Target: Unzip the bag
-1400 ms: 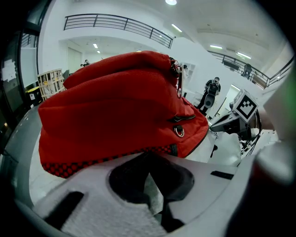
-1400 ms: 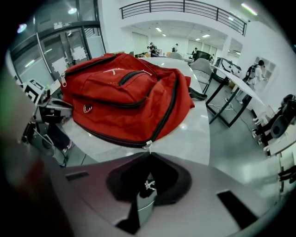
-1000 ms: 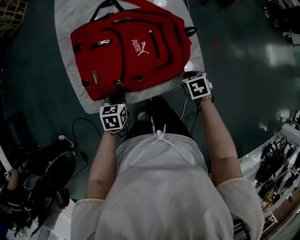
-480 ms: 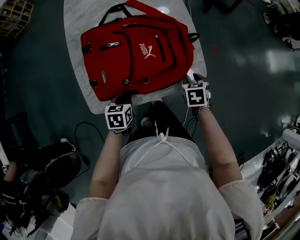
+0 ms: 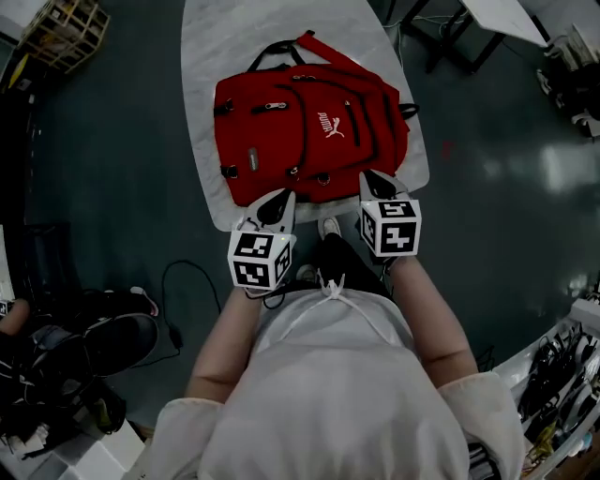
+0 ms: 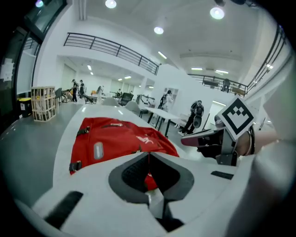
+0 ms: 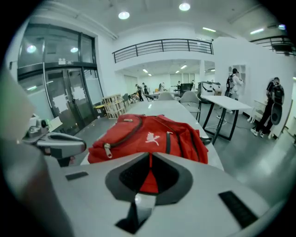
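Observation:
A red backpack (image 5: 309, 131) with a white logo lies flat on the pale table (image 5: 202, 56), its zippers closed. A metal zipper pull (image 7: 107, 150) hangs at the near left corner in the right gripper view. My left gripper (image 5: 275, 202) hovers at the bag's near edge, tips together and empty; it also shows in its own view as the left gripper (image 6: 148, 153). My right gripper (image 5: 376, 181) points at the bag's near right corner. Its jaws are closing, the tips meet, and nothing is between them, as the right gripper (image 7: 150, 155) shows.
A wooden crate (image 5: 70, 28) stands on the floor at the far left. Dark bags and a cable (image 5: 94, 347) lie on the floor by my left side. Desks and tools (image 5: 562, 375) line the right. People stand far off in the hall (image 7: 233, 81).
The head view has shifted, so the bag sits higher and more central. Both grippers have drawn back a little from the bag's near edge, and their tips now show.

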Demonstrator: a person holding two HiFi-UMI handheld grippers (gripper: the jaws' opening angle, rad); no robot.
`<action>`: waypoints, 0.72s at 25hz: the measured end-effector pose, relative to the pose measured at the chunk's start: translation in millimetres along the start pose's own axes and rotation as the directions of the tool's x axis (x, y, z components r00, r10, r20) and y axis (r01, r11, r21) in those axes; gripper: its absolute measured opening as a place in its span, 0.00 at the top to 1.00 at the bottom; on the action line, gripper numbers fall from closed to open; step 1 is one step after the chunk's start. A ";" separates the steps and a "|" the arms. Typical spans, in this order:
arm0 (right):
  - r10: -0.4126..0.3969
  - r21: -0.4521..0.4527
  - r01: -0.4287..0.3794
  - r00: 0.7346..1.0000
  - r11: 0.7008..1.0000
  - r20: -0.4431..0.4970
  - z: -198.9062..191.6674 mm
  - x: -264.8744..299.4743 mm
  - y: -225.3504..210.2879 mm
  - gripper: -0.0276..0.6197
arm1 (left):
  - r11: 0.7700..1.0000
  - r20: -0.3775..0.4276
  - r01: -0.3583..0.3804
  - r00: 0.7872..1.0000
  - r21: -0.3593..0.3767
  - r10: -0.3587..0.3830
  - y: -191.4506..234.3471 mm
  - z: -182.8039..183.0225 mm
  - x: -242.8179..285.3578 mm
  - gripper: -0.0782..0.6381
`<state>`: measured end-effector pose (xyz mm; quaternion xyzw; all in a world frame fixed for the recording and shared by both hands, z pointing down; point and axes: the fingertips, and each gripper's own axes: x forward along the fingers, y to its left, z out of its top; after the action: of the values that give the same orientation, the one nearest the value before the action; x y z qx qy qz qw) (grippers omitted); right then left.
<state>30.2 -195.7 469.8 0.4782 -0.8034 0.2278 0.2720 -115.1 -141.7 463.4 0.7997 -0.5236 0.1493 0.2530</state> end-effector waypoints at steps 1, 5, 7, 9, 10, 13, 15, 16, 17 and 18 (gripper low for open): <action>0.013 -0.003 -0.013 0.999 1.000 0.029 9.0 -5.6 9.6 0.90 | 1.000 0.027 0.004 1.000 0.009 -0.004 -2.7 11.6 -8.4 0.86; 0.067 -0.055 -0.058 0.983 0.997 0.171 49.5 -33.1 44.2 0.91 | 0.999 0.162 0.009 0.987 0.045 -0.016 -12.6 63.1 -44.3 0.86; 0.083 -0.096 -0.061 0.965 0.993 0.249 71.1 -46.3 56.0 0.91 | 0.997 0.240 0.001 0.971 0.078 -0.019 -16.4 90.1 -59.8 0.86; 0.102 -0.122 -0.067 0.946 0.990 0.307 87.5 -58.2 65.3 0.91 | 0.993 0.298 -0.015 0.954 0.118 -0.021 -20.5 111.5 -72.6 0.86; 0.115 -0.122 -0.079 0.938 0.989 0.326 92.3 -63.8 69.8 0.91 | 0.990 0.314 -0.025 0.949 0.141 -0.021 -23.2 118.6 -78.5 0.86; 0.131 -0.108 -0.099 0.928 0.989 0.348 98.1 -76.4 78.7 0.92 | 0.980 0.348 -0.046 0.937 0.192 -0.024 -31.1 131.3 -93.7 0.86; 0.123 -0.126 -0.082 0.925 0.989 0.358 101.7 -80.5 81.1 0.92 | 0.980 0.367 -0.046 0.930 0.192 -0.028 -32.1 136.8 -99.1 0.86; 0.121 -0.135 -0.076 0.924 0.988 0.363 103.2 -81.6 82.1 0.92 | 0.982 0.373 -0.043 0.927 0.185 -0.030 -31.6 138.3 -100.0 0.86; 0.121 -0.139 -0.074 0.923 0.988 0.365 104.0 -82.4 83.1 0.92 | 0.983 0.375 -0.038 0.926 0.178 -0.032 -31.0 138.9 -100.4 0.86; 0.122 -0.141 -0.075 0.922 0.987 0.367 104.3 -83.3 84.1 0.92 | 0.985 0.376 -0.036 0.926 0.171 -0.032 -30.3 139.0 -100.6 0.86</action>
<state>-34.9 -170.4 328.4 0.4539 -0.8762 0.0953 0.1313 -132.0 -133.3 290.2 0.8321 -0.5481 0.0382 0.0761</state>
